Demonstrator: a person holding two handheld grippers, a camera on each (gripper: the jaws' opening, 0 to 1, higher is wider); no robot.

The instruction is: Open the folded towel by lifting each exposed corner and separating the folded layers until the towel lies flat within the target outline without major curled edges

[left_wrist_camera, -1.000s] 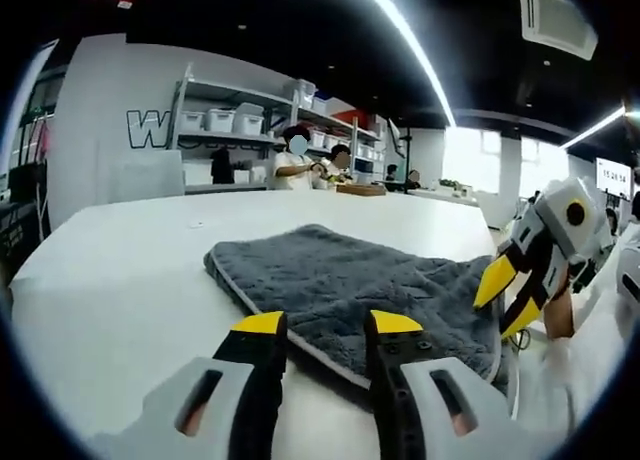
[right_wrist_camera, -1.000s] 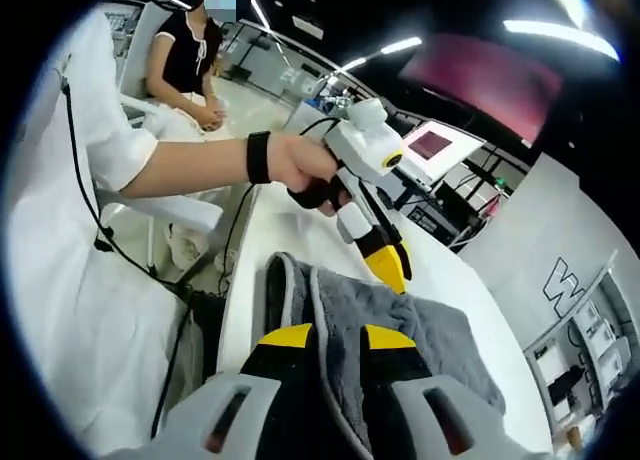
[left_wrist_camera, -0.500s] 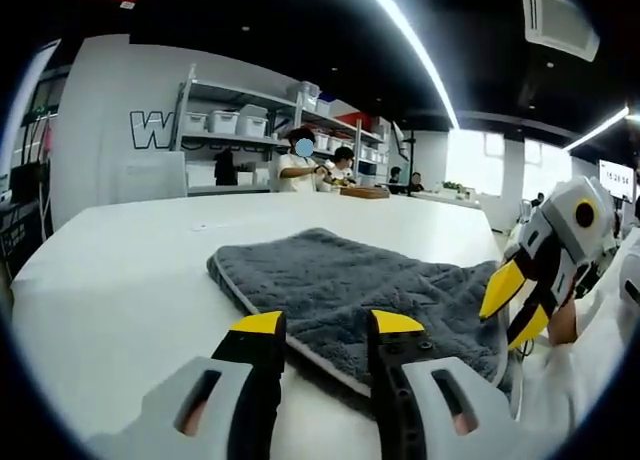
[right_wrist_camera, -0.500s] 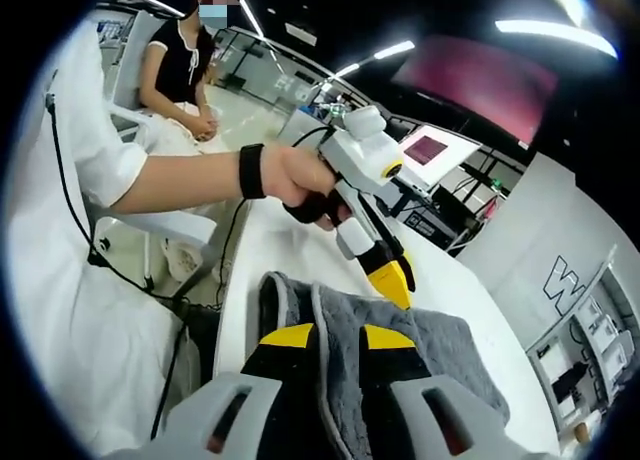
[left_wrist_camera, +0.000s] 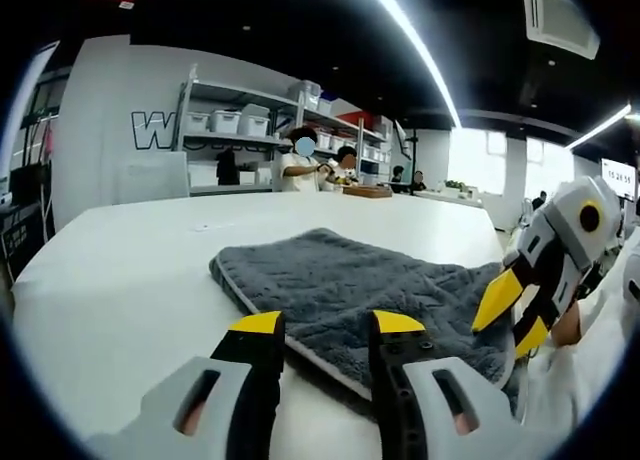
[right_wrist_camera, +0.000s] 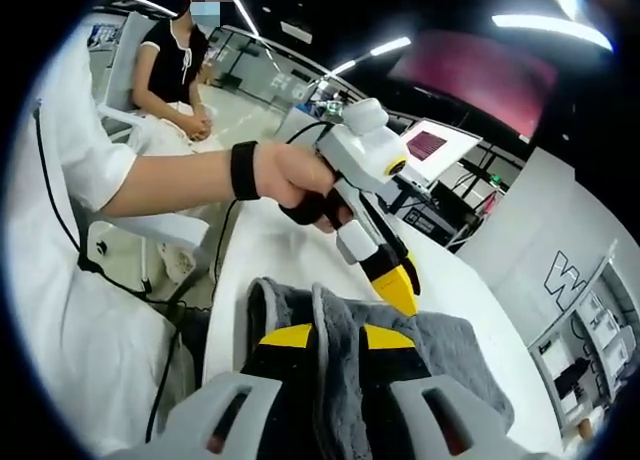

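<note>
A folded grey towel (left_wrist_camera: 350,280) with pale piping lies on the white table (left_wrist_camera: 120,280). My left gripper (left_wrist_camera: 328,325) hovers over its near edge, jaws a little apart with nothing between them. A hand holds that left gripper (right_wrist_camera: 397,278) just above the towel (right_wrist_camera: 440,350) in the right gripper view. My right gripper (right_wrist_camera: 337,337) has the towel's piped folded edge between its jaws and looks shut on it. In the left gripper view the right gripper (left_wrist_camera: 514,317) sits at the towel's right corner, which is raised there.
The table edge (right_wrist_camera: 225,310) runs close to the towel on the person's side, where a white sleeve (right_wrist_camera: 80,150) shows. A seated person (right_wrist_camera: 185,65) is beyond it. Shelves with bins (left_wrist_camera: 230,125) and people stand behind the table's far side.
The right gripper has sunk slightly at the towel's right corner. The left gripper's tip has edged a little closer to the towel. The towel itself lies as before.
</note>
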